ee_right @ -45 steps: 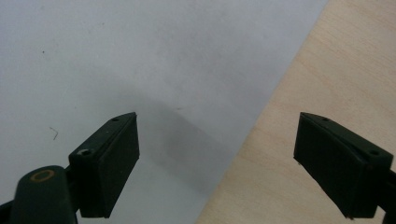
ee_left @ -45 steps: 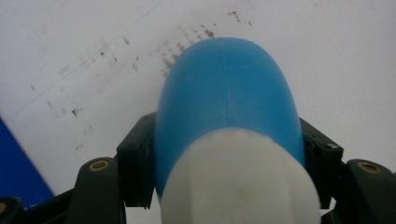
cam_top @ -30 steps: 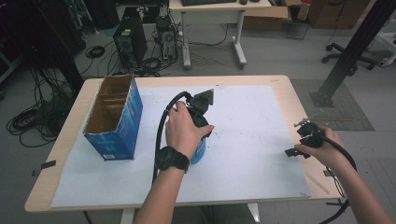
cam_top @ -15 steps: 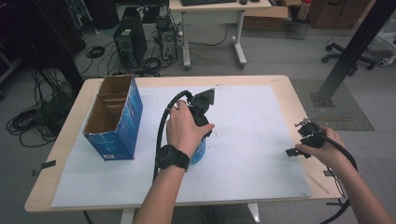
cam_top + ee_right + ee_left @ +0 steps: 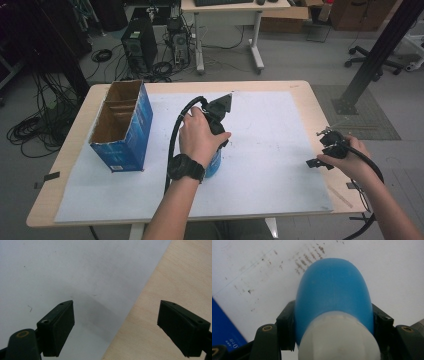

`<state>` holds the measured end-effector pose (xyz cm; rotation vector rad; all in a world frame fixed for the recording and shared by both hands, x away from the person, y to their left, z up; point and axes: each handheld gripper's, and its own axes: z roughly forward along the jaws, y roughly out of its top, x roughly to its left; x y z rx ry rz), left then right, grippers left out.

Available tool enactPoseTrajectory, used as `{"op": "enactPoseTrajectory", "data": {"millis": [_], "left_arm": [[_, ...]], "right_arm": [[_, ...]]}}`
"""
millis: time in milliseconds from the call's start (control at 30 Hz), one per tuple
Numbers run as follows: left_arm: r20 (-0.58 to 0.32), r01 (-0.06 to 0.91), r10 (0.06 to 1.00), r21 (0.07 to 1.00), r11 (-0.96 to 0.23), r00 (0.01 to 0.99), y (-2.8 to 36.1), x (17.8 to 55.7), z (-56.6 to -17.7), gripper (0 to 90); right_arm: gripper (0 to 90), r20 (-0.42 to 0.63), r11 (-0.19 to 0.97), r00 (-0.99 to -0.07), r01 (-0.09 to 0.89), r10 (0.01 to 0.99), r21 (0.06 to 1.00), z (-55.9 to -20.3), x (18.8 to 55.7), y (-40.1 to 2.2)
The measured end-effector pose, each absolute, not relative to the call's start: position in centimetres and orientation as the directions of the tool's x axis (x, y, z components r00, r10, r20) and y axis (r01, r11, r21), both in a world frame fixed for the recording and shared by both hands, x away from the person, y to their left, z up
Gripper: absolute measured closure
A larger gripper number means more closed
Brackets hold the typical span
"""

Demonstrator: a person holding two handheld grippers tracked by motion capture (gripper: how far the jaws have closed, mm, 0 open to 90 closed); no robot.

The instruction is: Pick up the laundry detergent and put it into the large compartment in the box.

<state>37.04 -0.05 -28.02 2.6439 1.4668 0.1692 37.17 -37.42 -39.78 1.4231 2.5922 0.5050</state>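
The left hand-held gripper pinches a smooth, rounded blue bottle with a white plastic cap between its black jaws, over the scuffed white sheet at mid-tabletop. Beside it stands an open blue cardboard box. The right hand-held gripper hangs spread, holding nothing, over the sheet's edge and the pale wood tabletop.

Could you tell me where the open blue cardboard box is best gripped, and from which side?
Probably by the top edge of a long wall of the blue cardboard box, from above: it stands upright and open-topped, its walls thin enough for open jaws to straddle.
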Motion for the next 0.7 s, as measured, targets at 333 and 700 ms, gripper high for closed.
{"op": "enactPoseTrajectory", "data": {"millis": [333, 700], "left_arm": [[0.027, 0.833, 0.843, 0.139, -0.536, 0.537, -0.6, 36.7, -26.8, 37.6], [0.011, 0.822, 0.83, 0.13, -0.555, 0.558, -0.9, 36.6, -25.7, 37.7]], "right_arm": [[14.0, 0.02, 0.519, -0.562, 0.778, 0.827, 0.354, -39.0, 36.9, -37.1], [13.9, 0.028, 0.509, -0.553, 0.784, 0.833, 0.355, -38.2, 36.5, -37.2]]}}
